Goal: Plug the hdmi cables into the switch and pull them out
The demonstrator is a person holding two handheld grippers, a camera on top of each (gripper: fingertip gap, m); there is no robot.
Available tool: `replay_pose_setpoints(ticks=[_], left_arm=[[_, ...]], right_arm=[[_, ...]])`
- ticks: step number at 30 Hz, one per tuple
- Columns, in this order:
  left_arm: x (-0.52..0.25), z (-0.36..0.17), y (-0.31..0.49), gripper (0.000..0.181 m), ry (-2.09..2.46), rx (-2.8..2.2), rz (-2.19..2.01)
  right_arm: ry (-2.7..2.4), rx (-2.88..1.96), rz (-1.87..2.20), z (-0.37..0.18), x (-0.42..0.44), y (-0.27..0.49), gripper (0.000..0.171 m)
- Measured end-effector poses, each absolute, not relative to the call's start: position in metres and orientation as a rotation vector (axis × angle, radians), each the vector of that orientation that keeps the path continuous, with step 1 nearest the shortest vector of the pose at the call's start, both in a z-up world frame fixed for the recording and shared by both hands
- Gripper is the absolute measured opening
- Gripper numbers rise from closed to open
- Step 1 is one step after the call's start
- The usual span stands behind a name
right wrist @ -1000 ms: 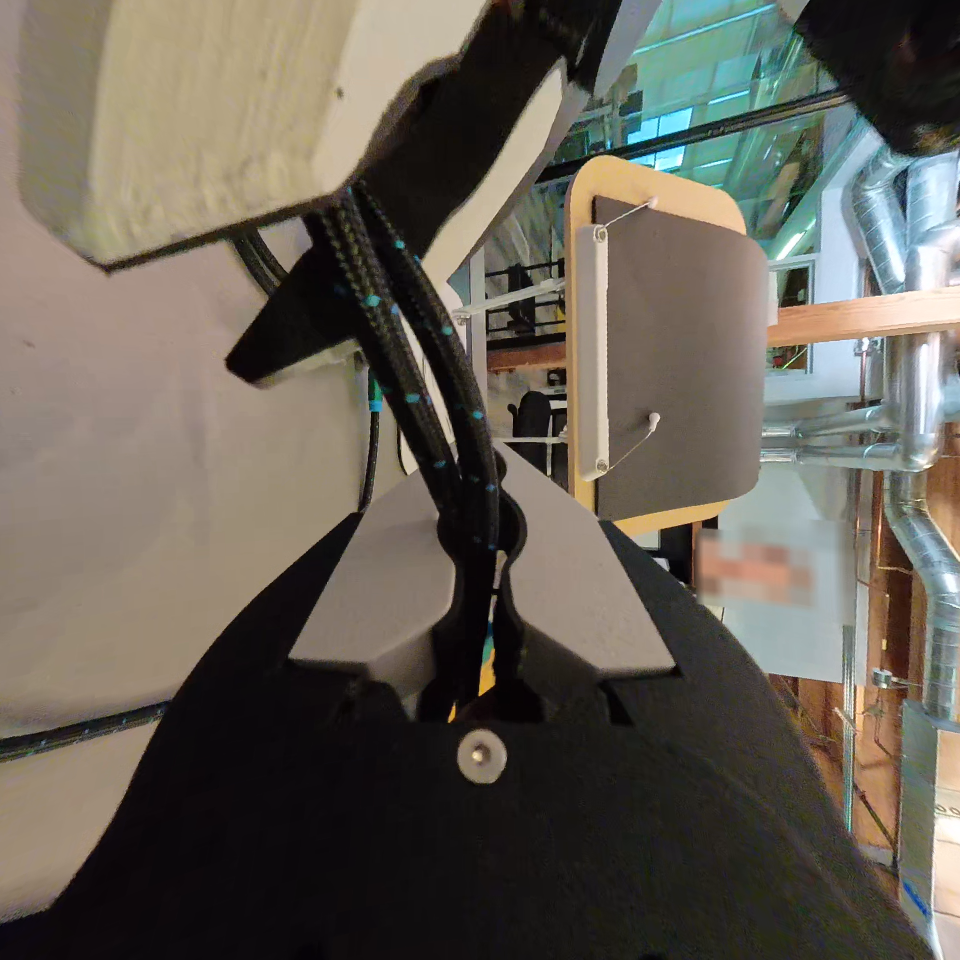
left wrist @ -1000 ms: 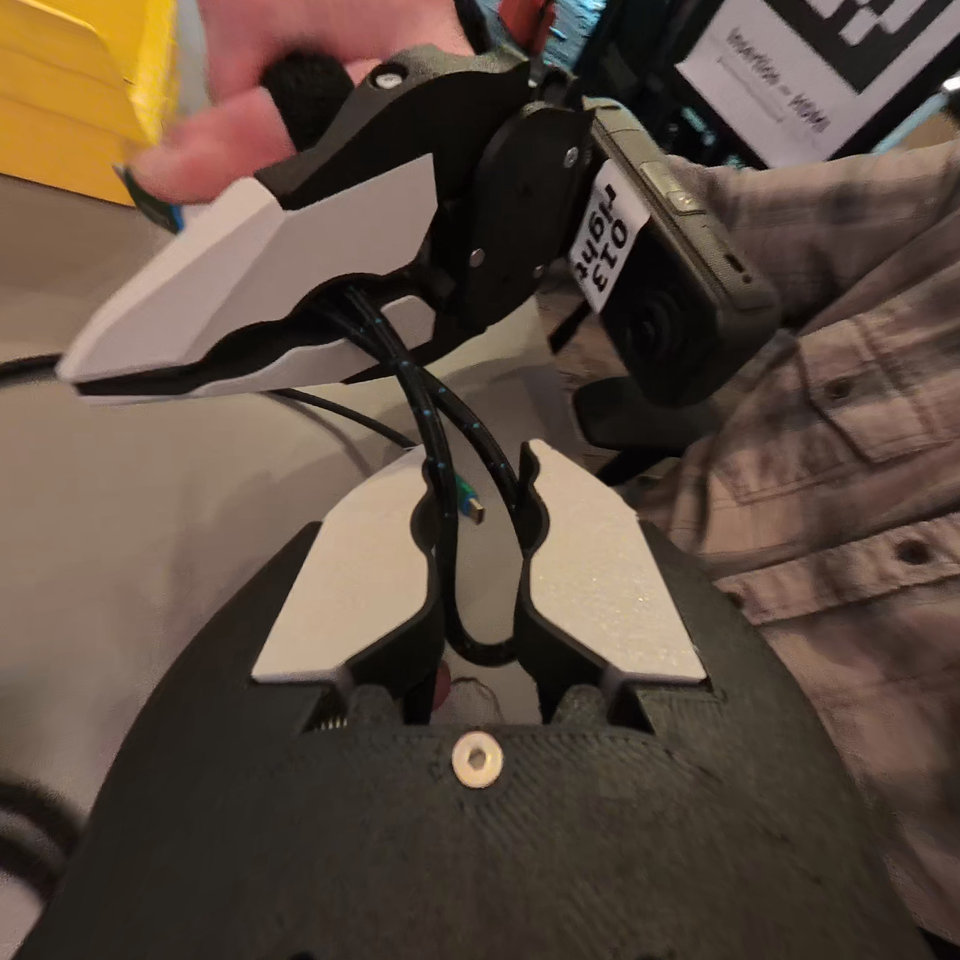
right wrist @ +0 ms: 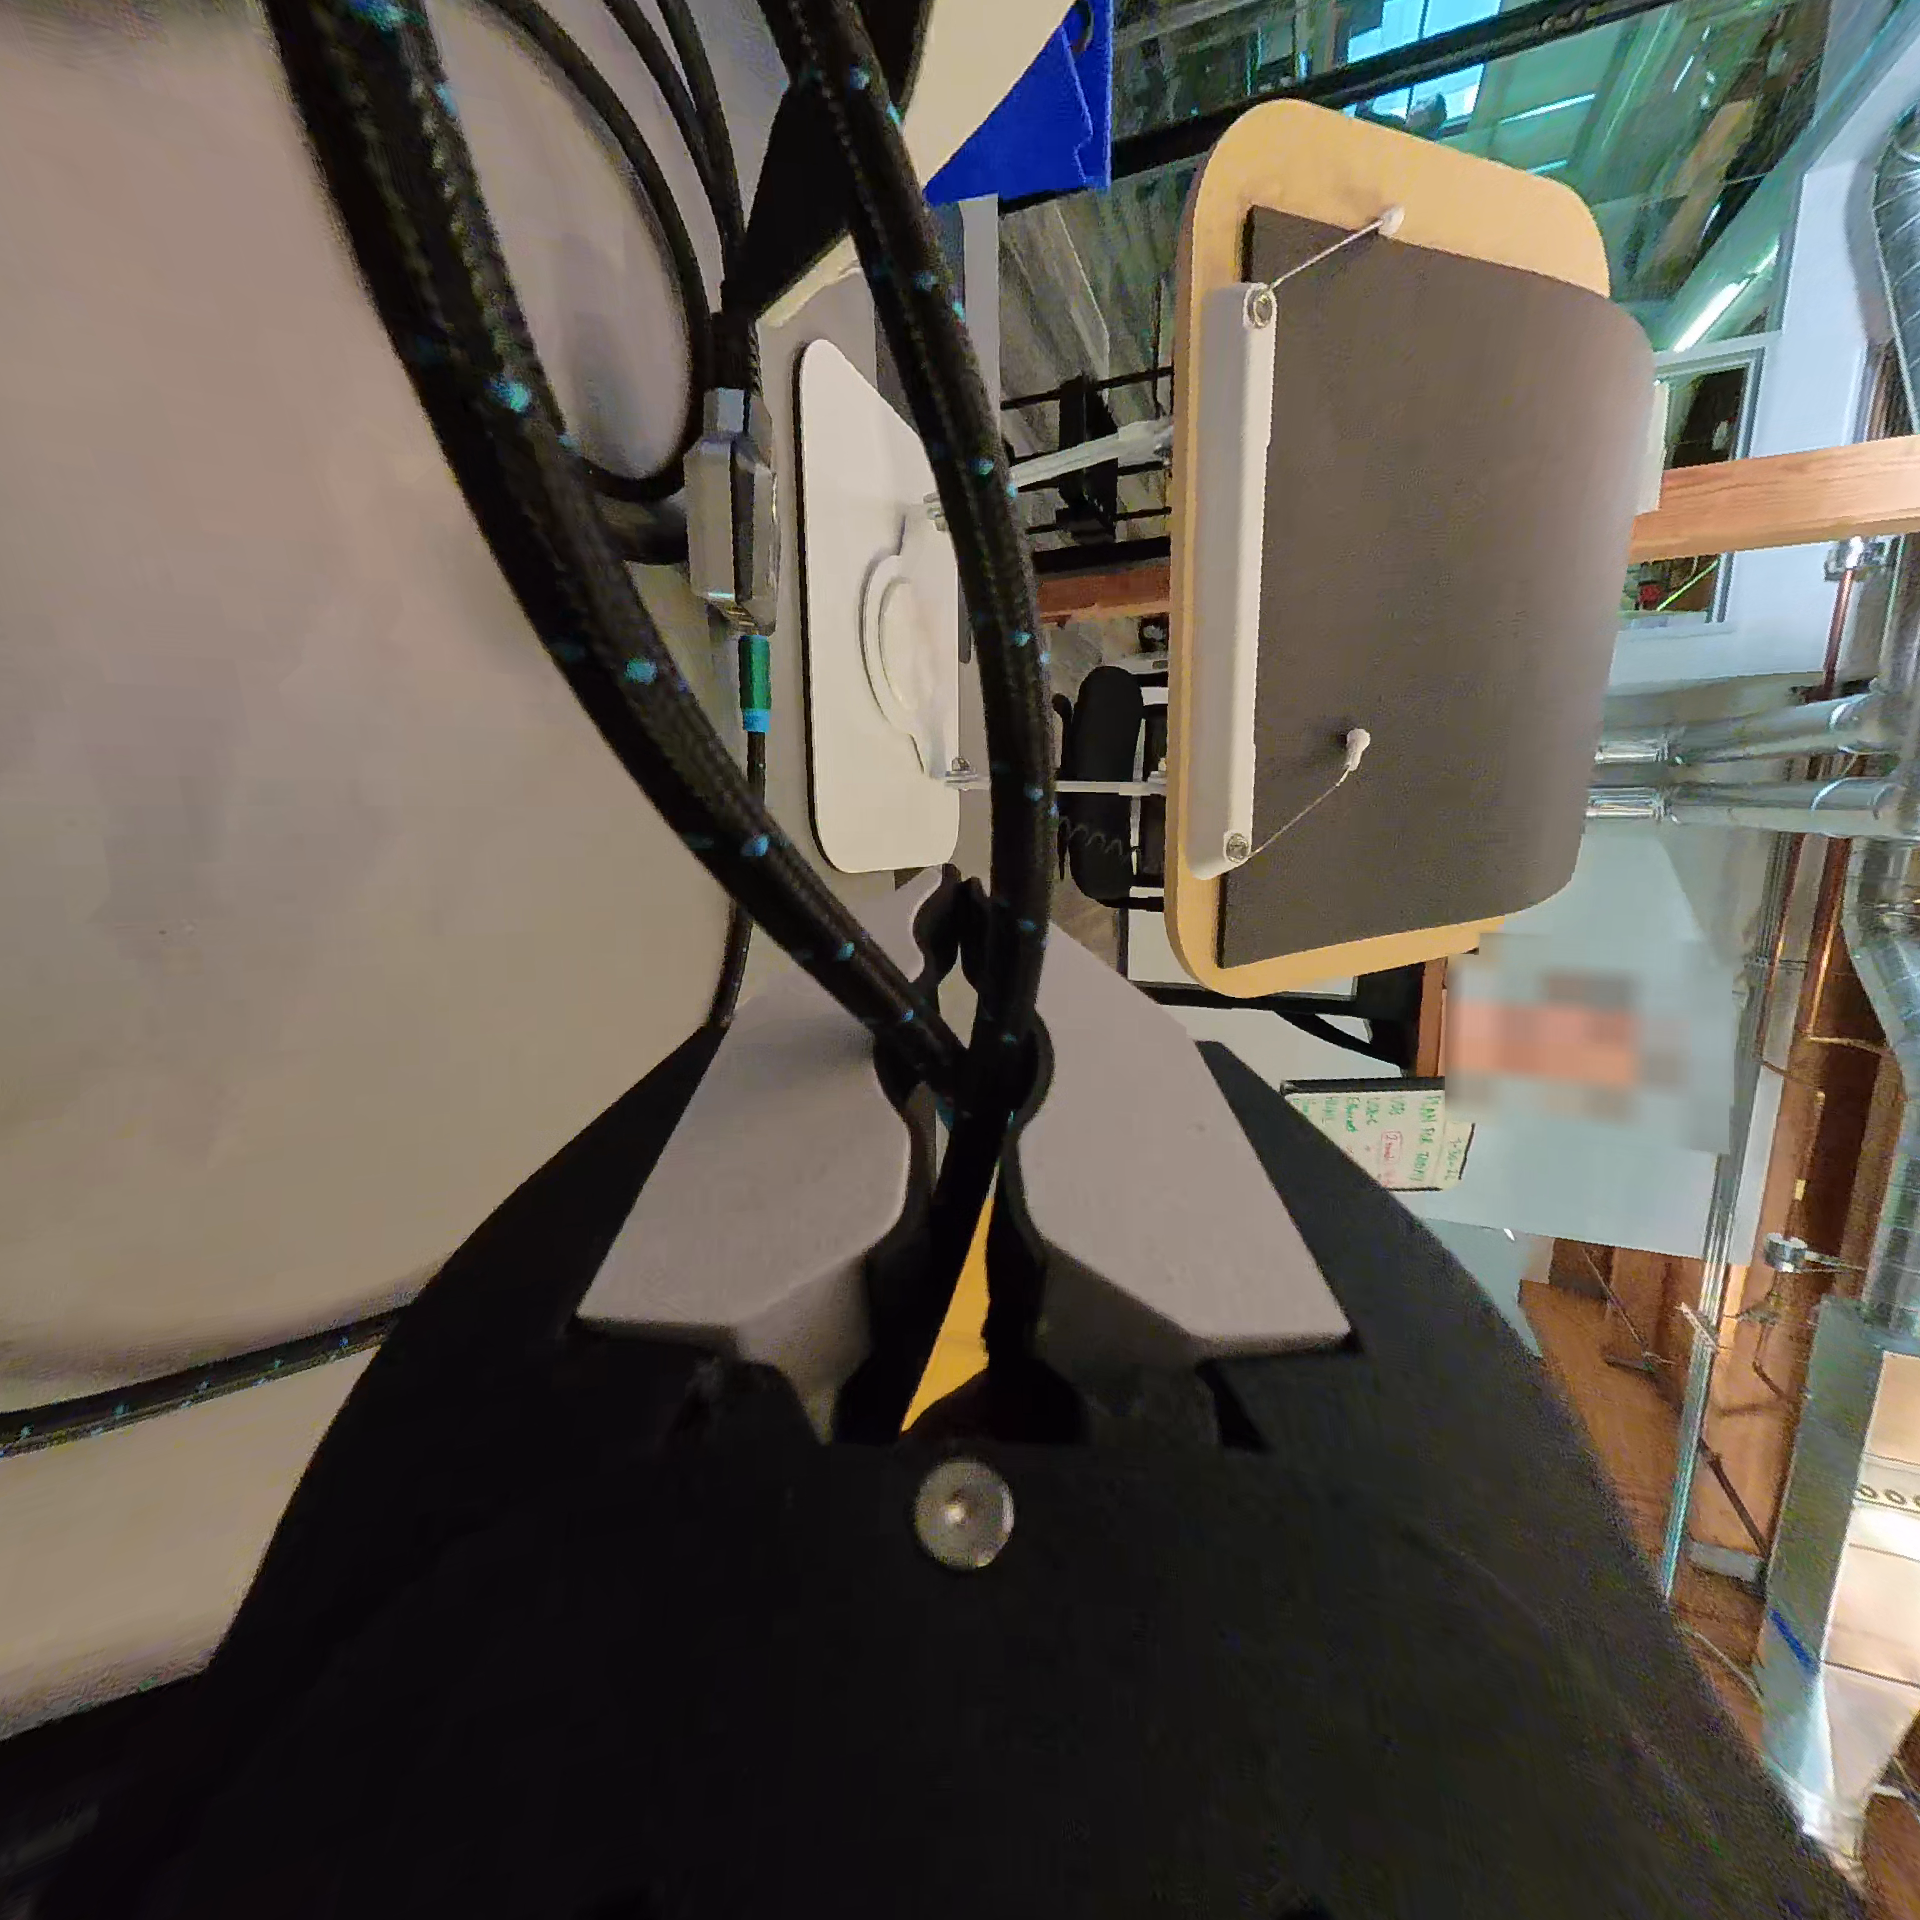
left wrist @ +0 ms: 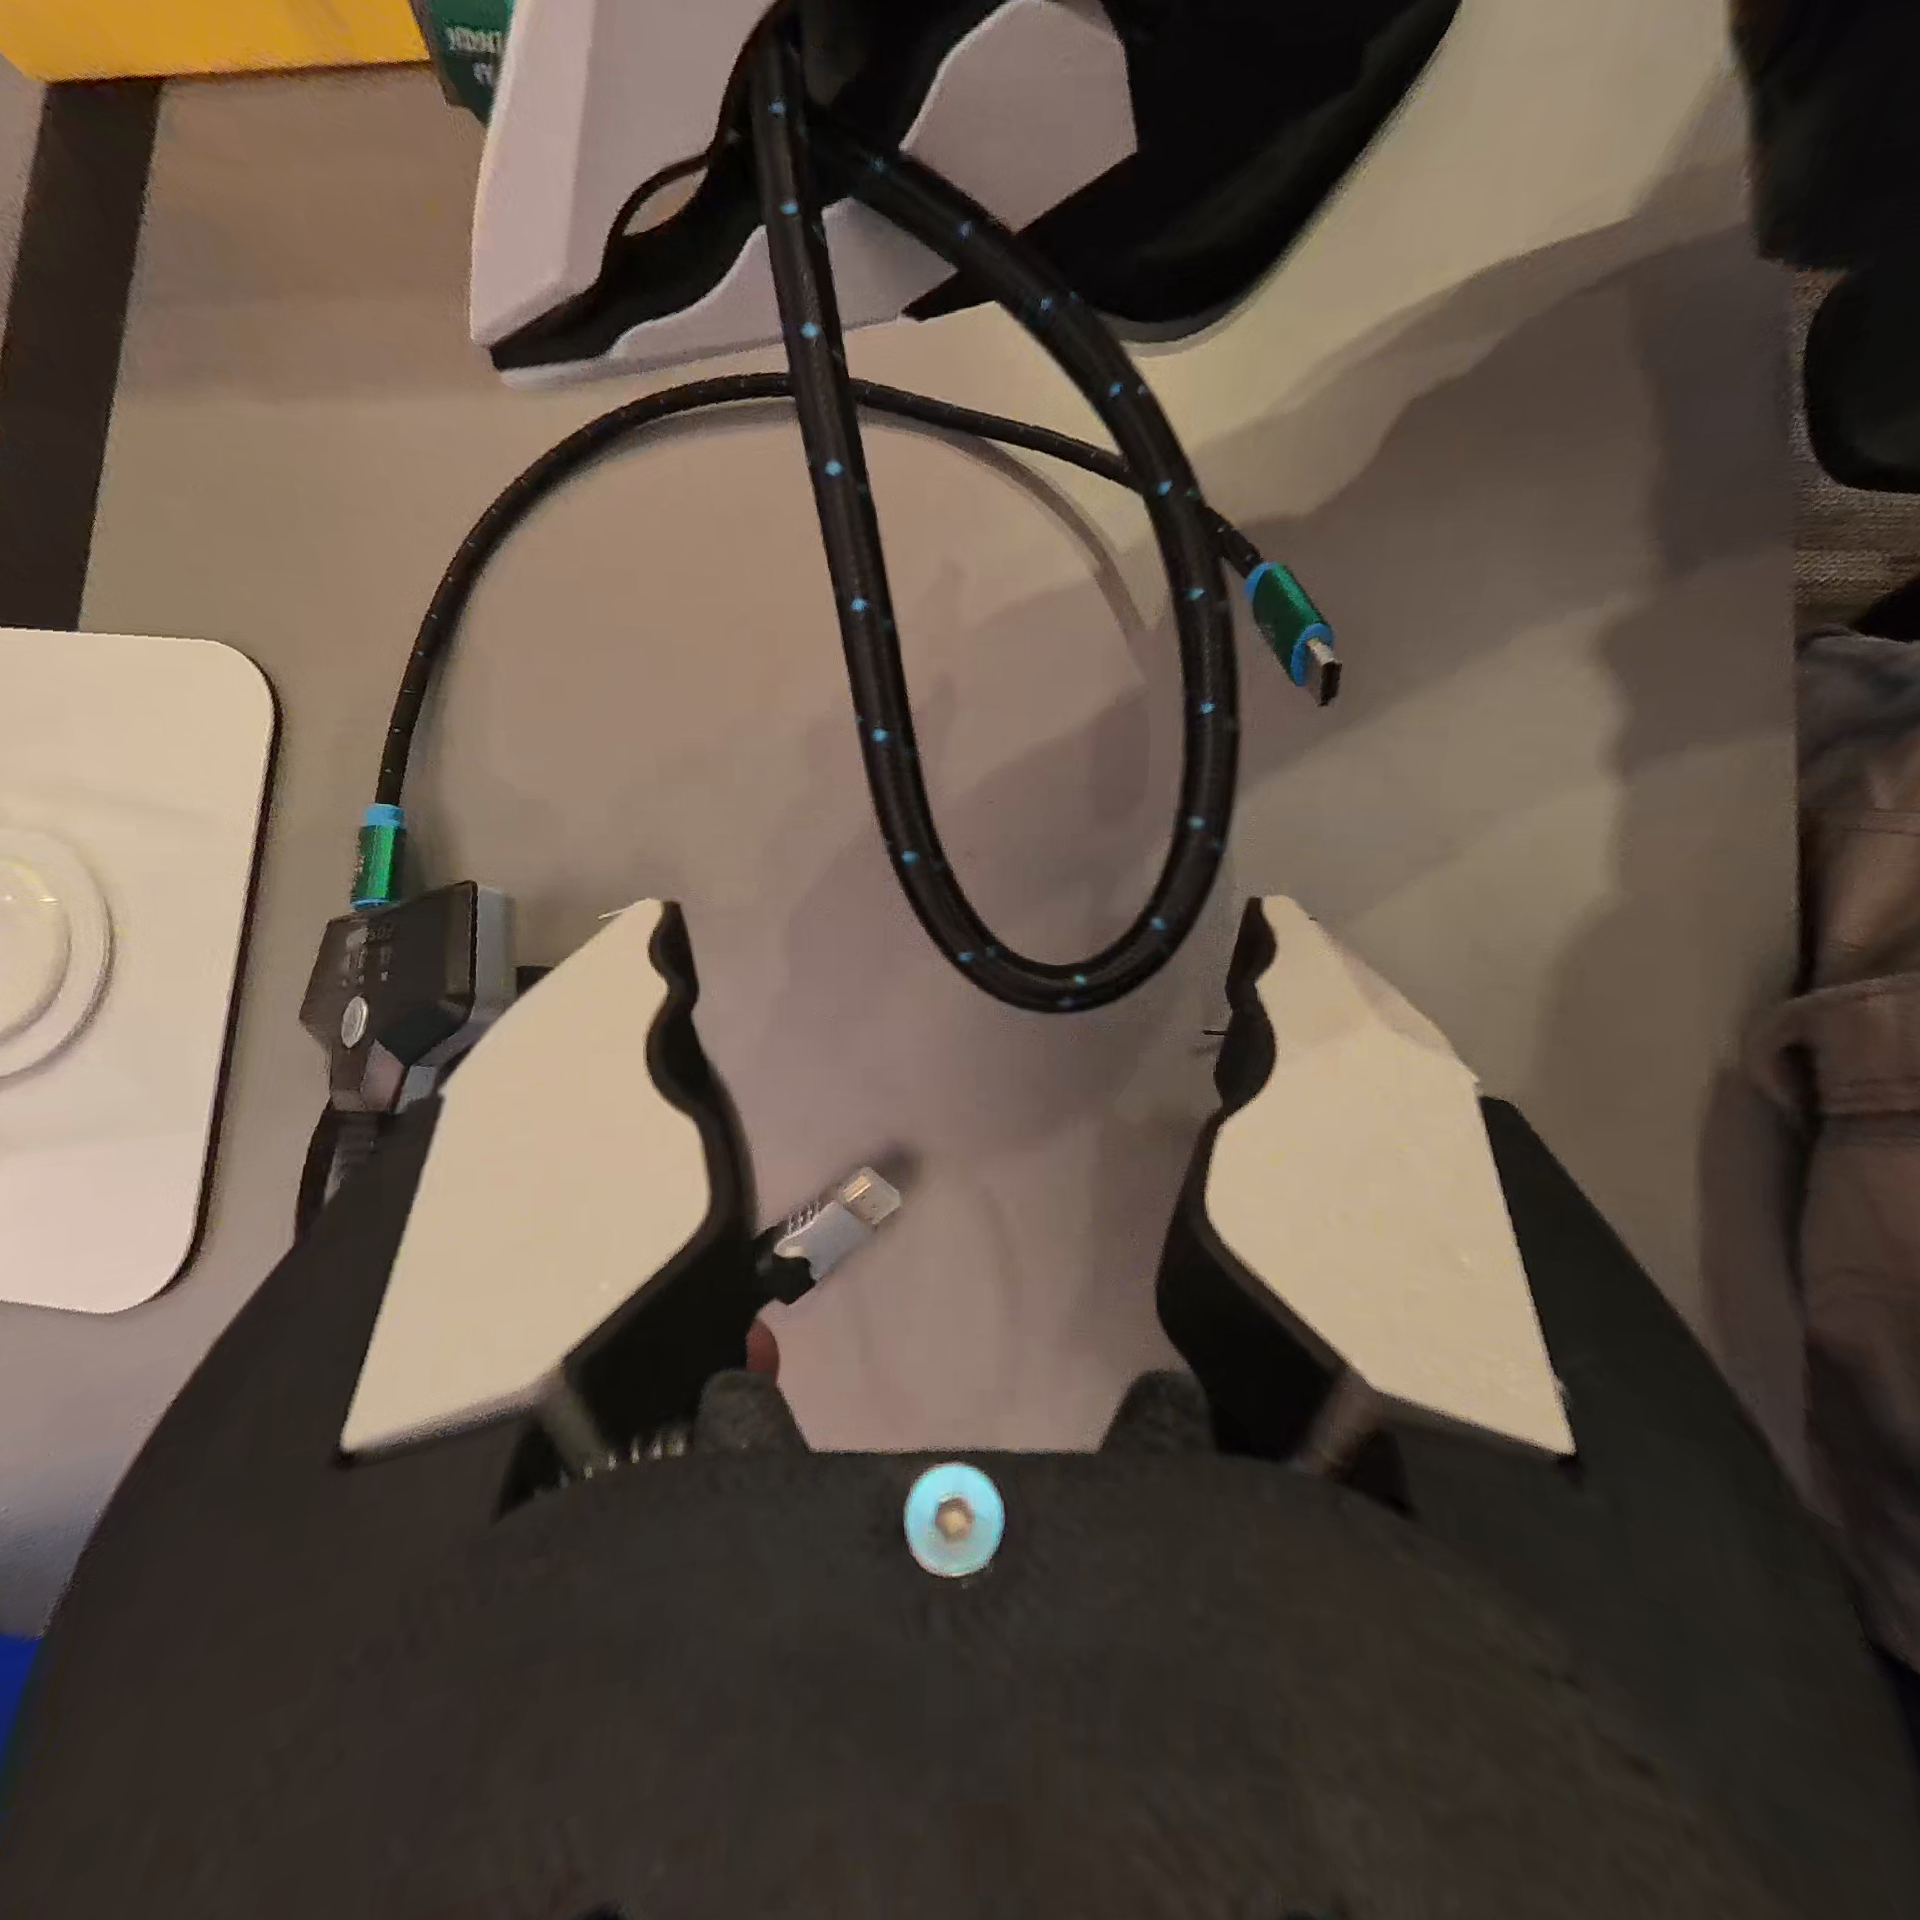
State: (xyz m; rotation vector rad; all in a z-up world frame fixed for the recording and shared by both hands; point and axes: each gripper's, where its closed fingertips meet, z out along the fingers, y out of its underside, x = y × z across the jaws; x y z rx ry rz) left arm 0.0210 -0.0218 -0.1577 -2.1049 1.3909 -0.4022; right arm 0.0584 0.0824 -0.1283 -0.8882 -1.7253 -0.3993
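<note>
My left gripper is open and empty, looking down on the grey table. My right gripper at the top is shut on a doubled black braided HDMI cable. The cable's loop hangs down to just ahead of my left fingertips. In the right wrist view my right gripper pinches both strands of the cable. The small black HDMI switch lies beside my left finger, with a green plug in it. That thinner cable's other green plug lies free. The switch also shows in the right wrist view.
A silver connector lies between my left fingers. A white board with a clear dome lies at the left, a yellow box at the far left corner. A person's shirt is at the right edge. A wooden board with a dark panel stands beyond the table. The small black HDMI switch is about 12 cm from my left fingertips.
My left gripper has opened, let go of the cable loop and drawn back. My right gripper stays shut on the cable, which now hangs free.
</note>
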Motion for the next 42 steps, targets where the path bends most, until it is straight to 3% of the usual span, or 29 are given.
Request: replay_pose_setpoints(ticks=[3, 4, 6, 18, 23, 24, 25, 29, 33, 35, 42], left_arm=[[0.032, -0.152, -0.028, 0.096, 1.382, -2.108, -0.428], [0.032, -0.154, -0.025, 0.088, 1.392, -2.120, -0.373], [0.033, -0.157, -0.021, 0.050, 1.386, -2.137, -0.358], [0.031, -0.162, -0.008, 0.034, 1.626, -1.966, 0.029], [0.030, -0.172, -0.005, 0.033, 1.634, -2.006, -0.014], [0.033, -0.174, -0.009, 0.033, 1.618, -2.042, -0.095], [0.035, -0.175, -0.008, 0.032, 1.593, -2.057, -0.150], [0.030, -0.180, -0.002, 0.030, 1.567, -2.102, -0.190], [0.037, -0.184, -0.007, 0.029, 1.643, -2.095, -0.154], [0.036, -0.181, -0.005, 0.029, 1.639, -2.097, -0.146], [0.028, -0.182, -0.008, 0.027, 1.756, -2.024, 0.002]], right_arm=[[-1.718, -0.886, -0.460, -0.129, 0.060, 0.085, 0.000], [-1.716, -0.888, -0.470, -0.130, 0.059, 0.085, 0.000], [-1.706, -0.869, -0.493, -0.128, 0.057, 0.085, 0.000], [-1.743, -0.856, -0.617, -0.130, 0.064, 0.087, 0.000], [-1.820, -0.873, -0.627, -0.146, 0.066, 0.085, 0.000], [-1.827, -0.871, -0.637, -0.147, 0.067, 0.084, 0.006], [-1.852, -0.869, -0.622, -0.150, 0.066, 0.079, 0.038], [-1.976, -0.846, -0.438, -0.158, 0.056, 0.039, 0.062], [-2.036, -0.789, -0.379, -0.158, 0.039, 0.016, 0.046], [-2.081, -0.798, -0.377, -0.167, 0.038, 0.015, 0.023], [-2.105, -0.814, -0.378, -0.165, 0.033, 0.011, 0.006]])
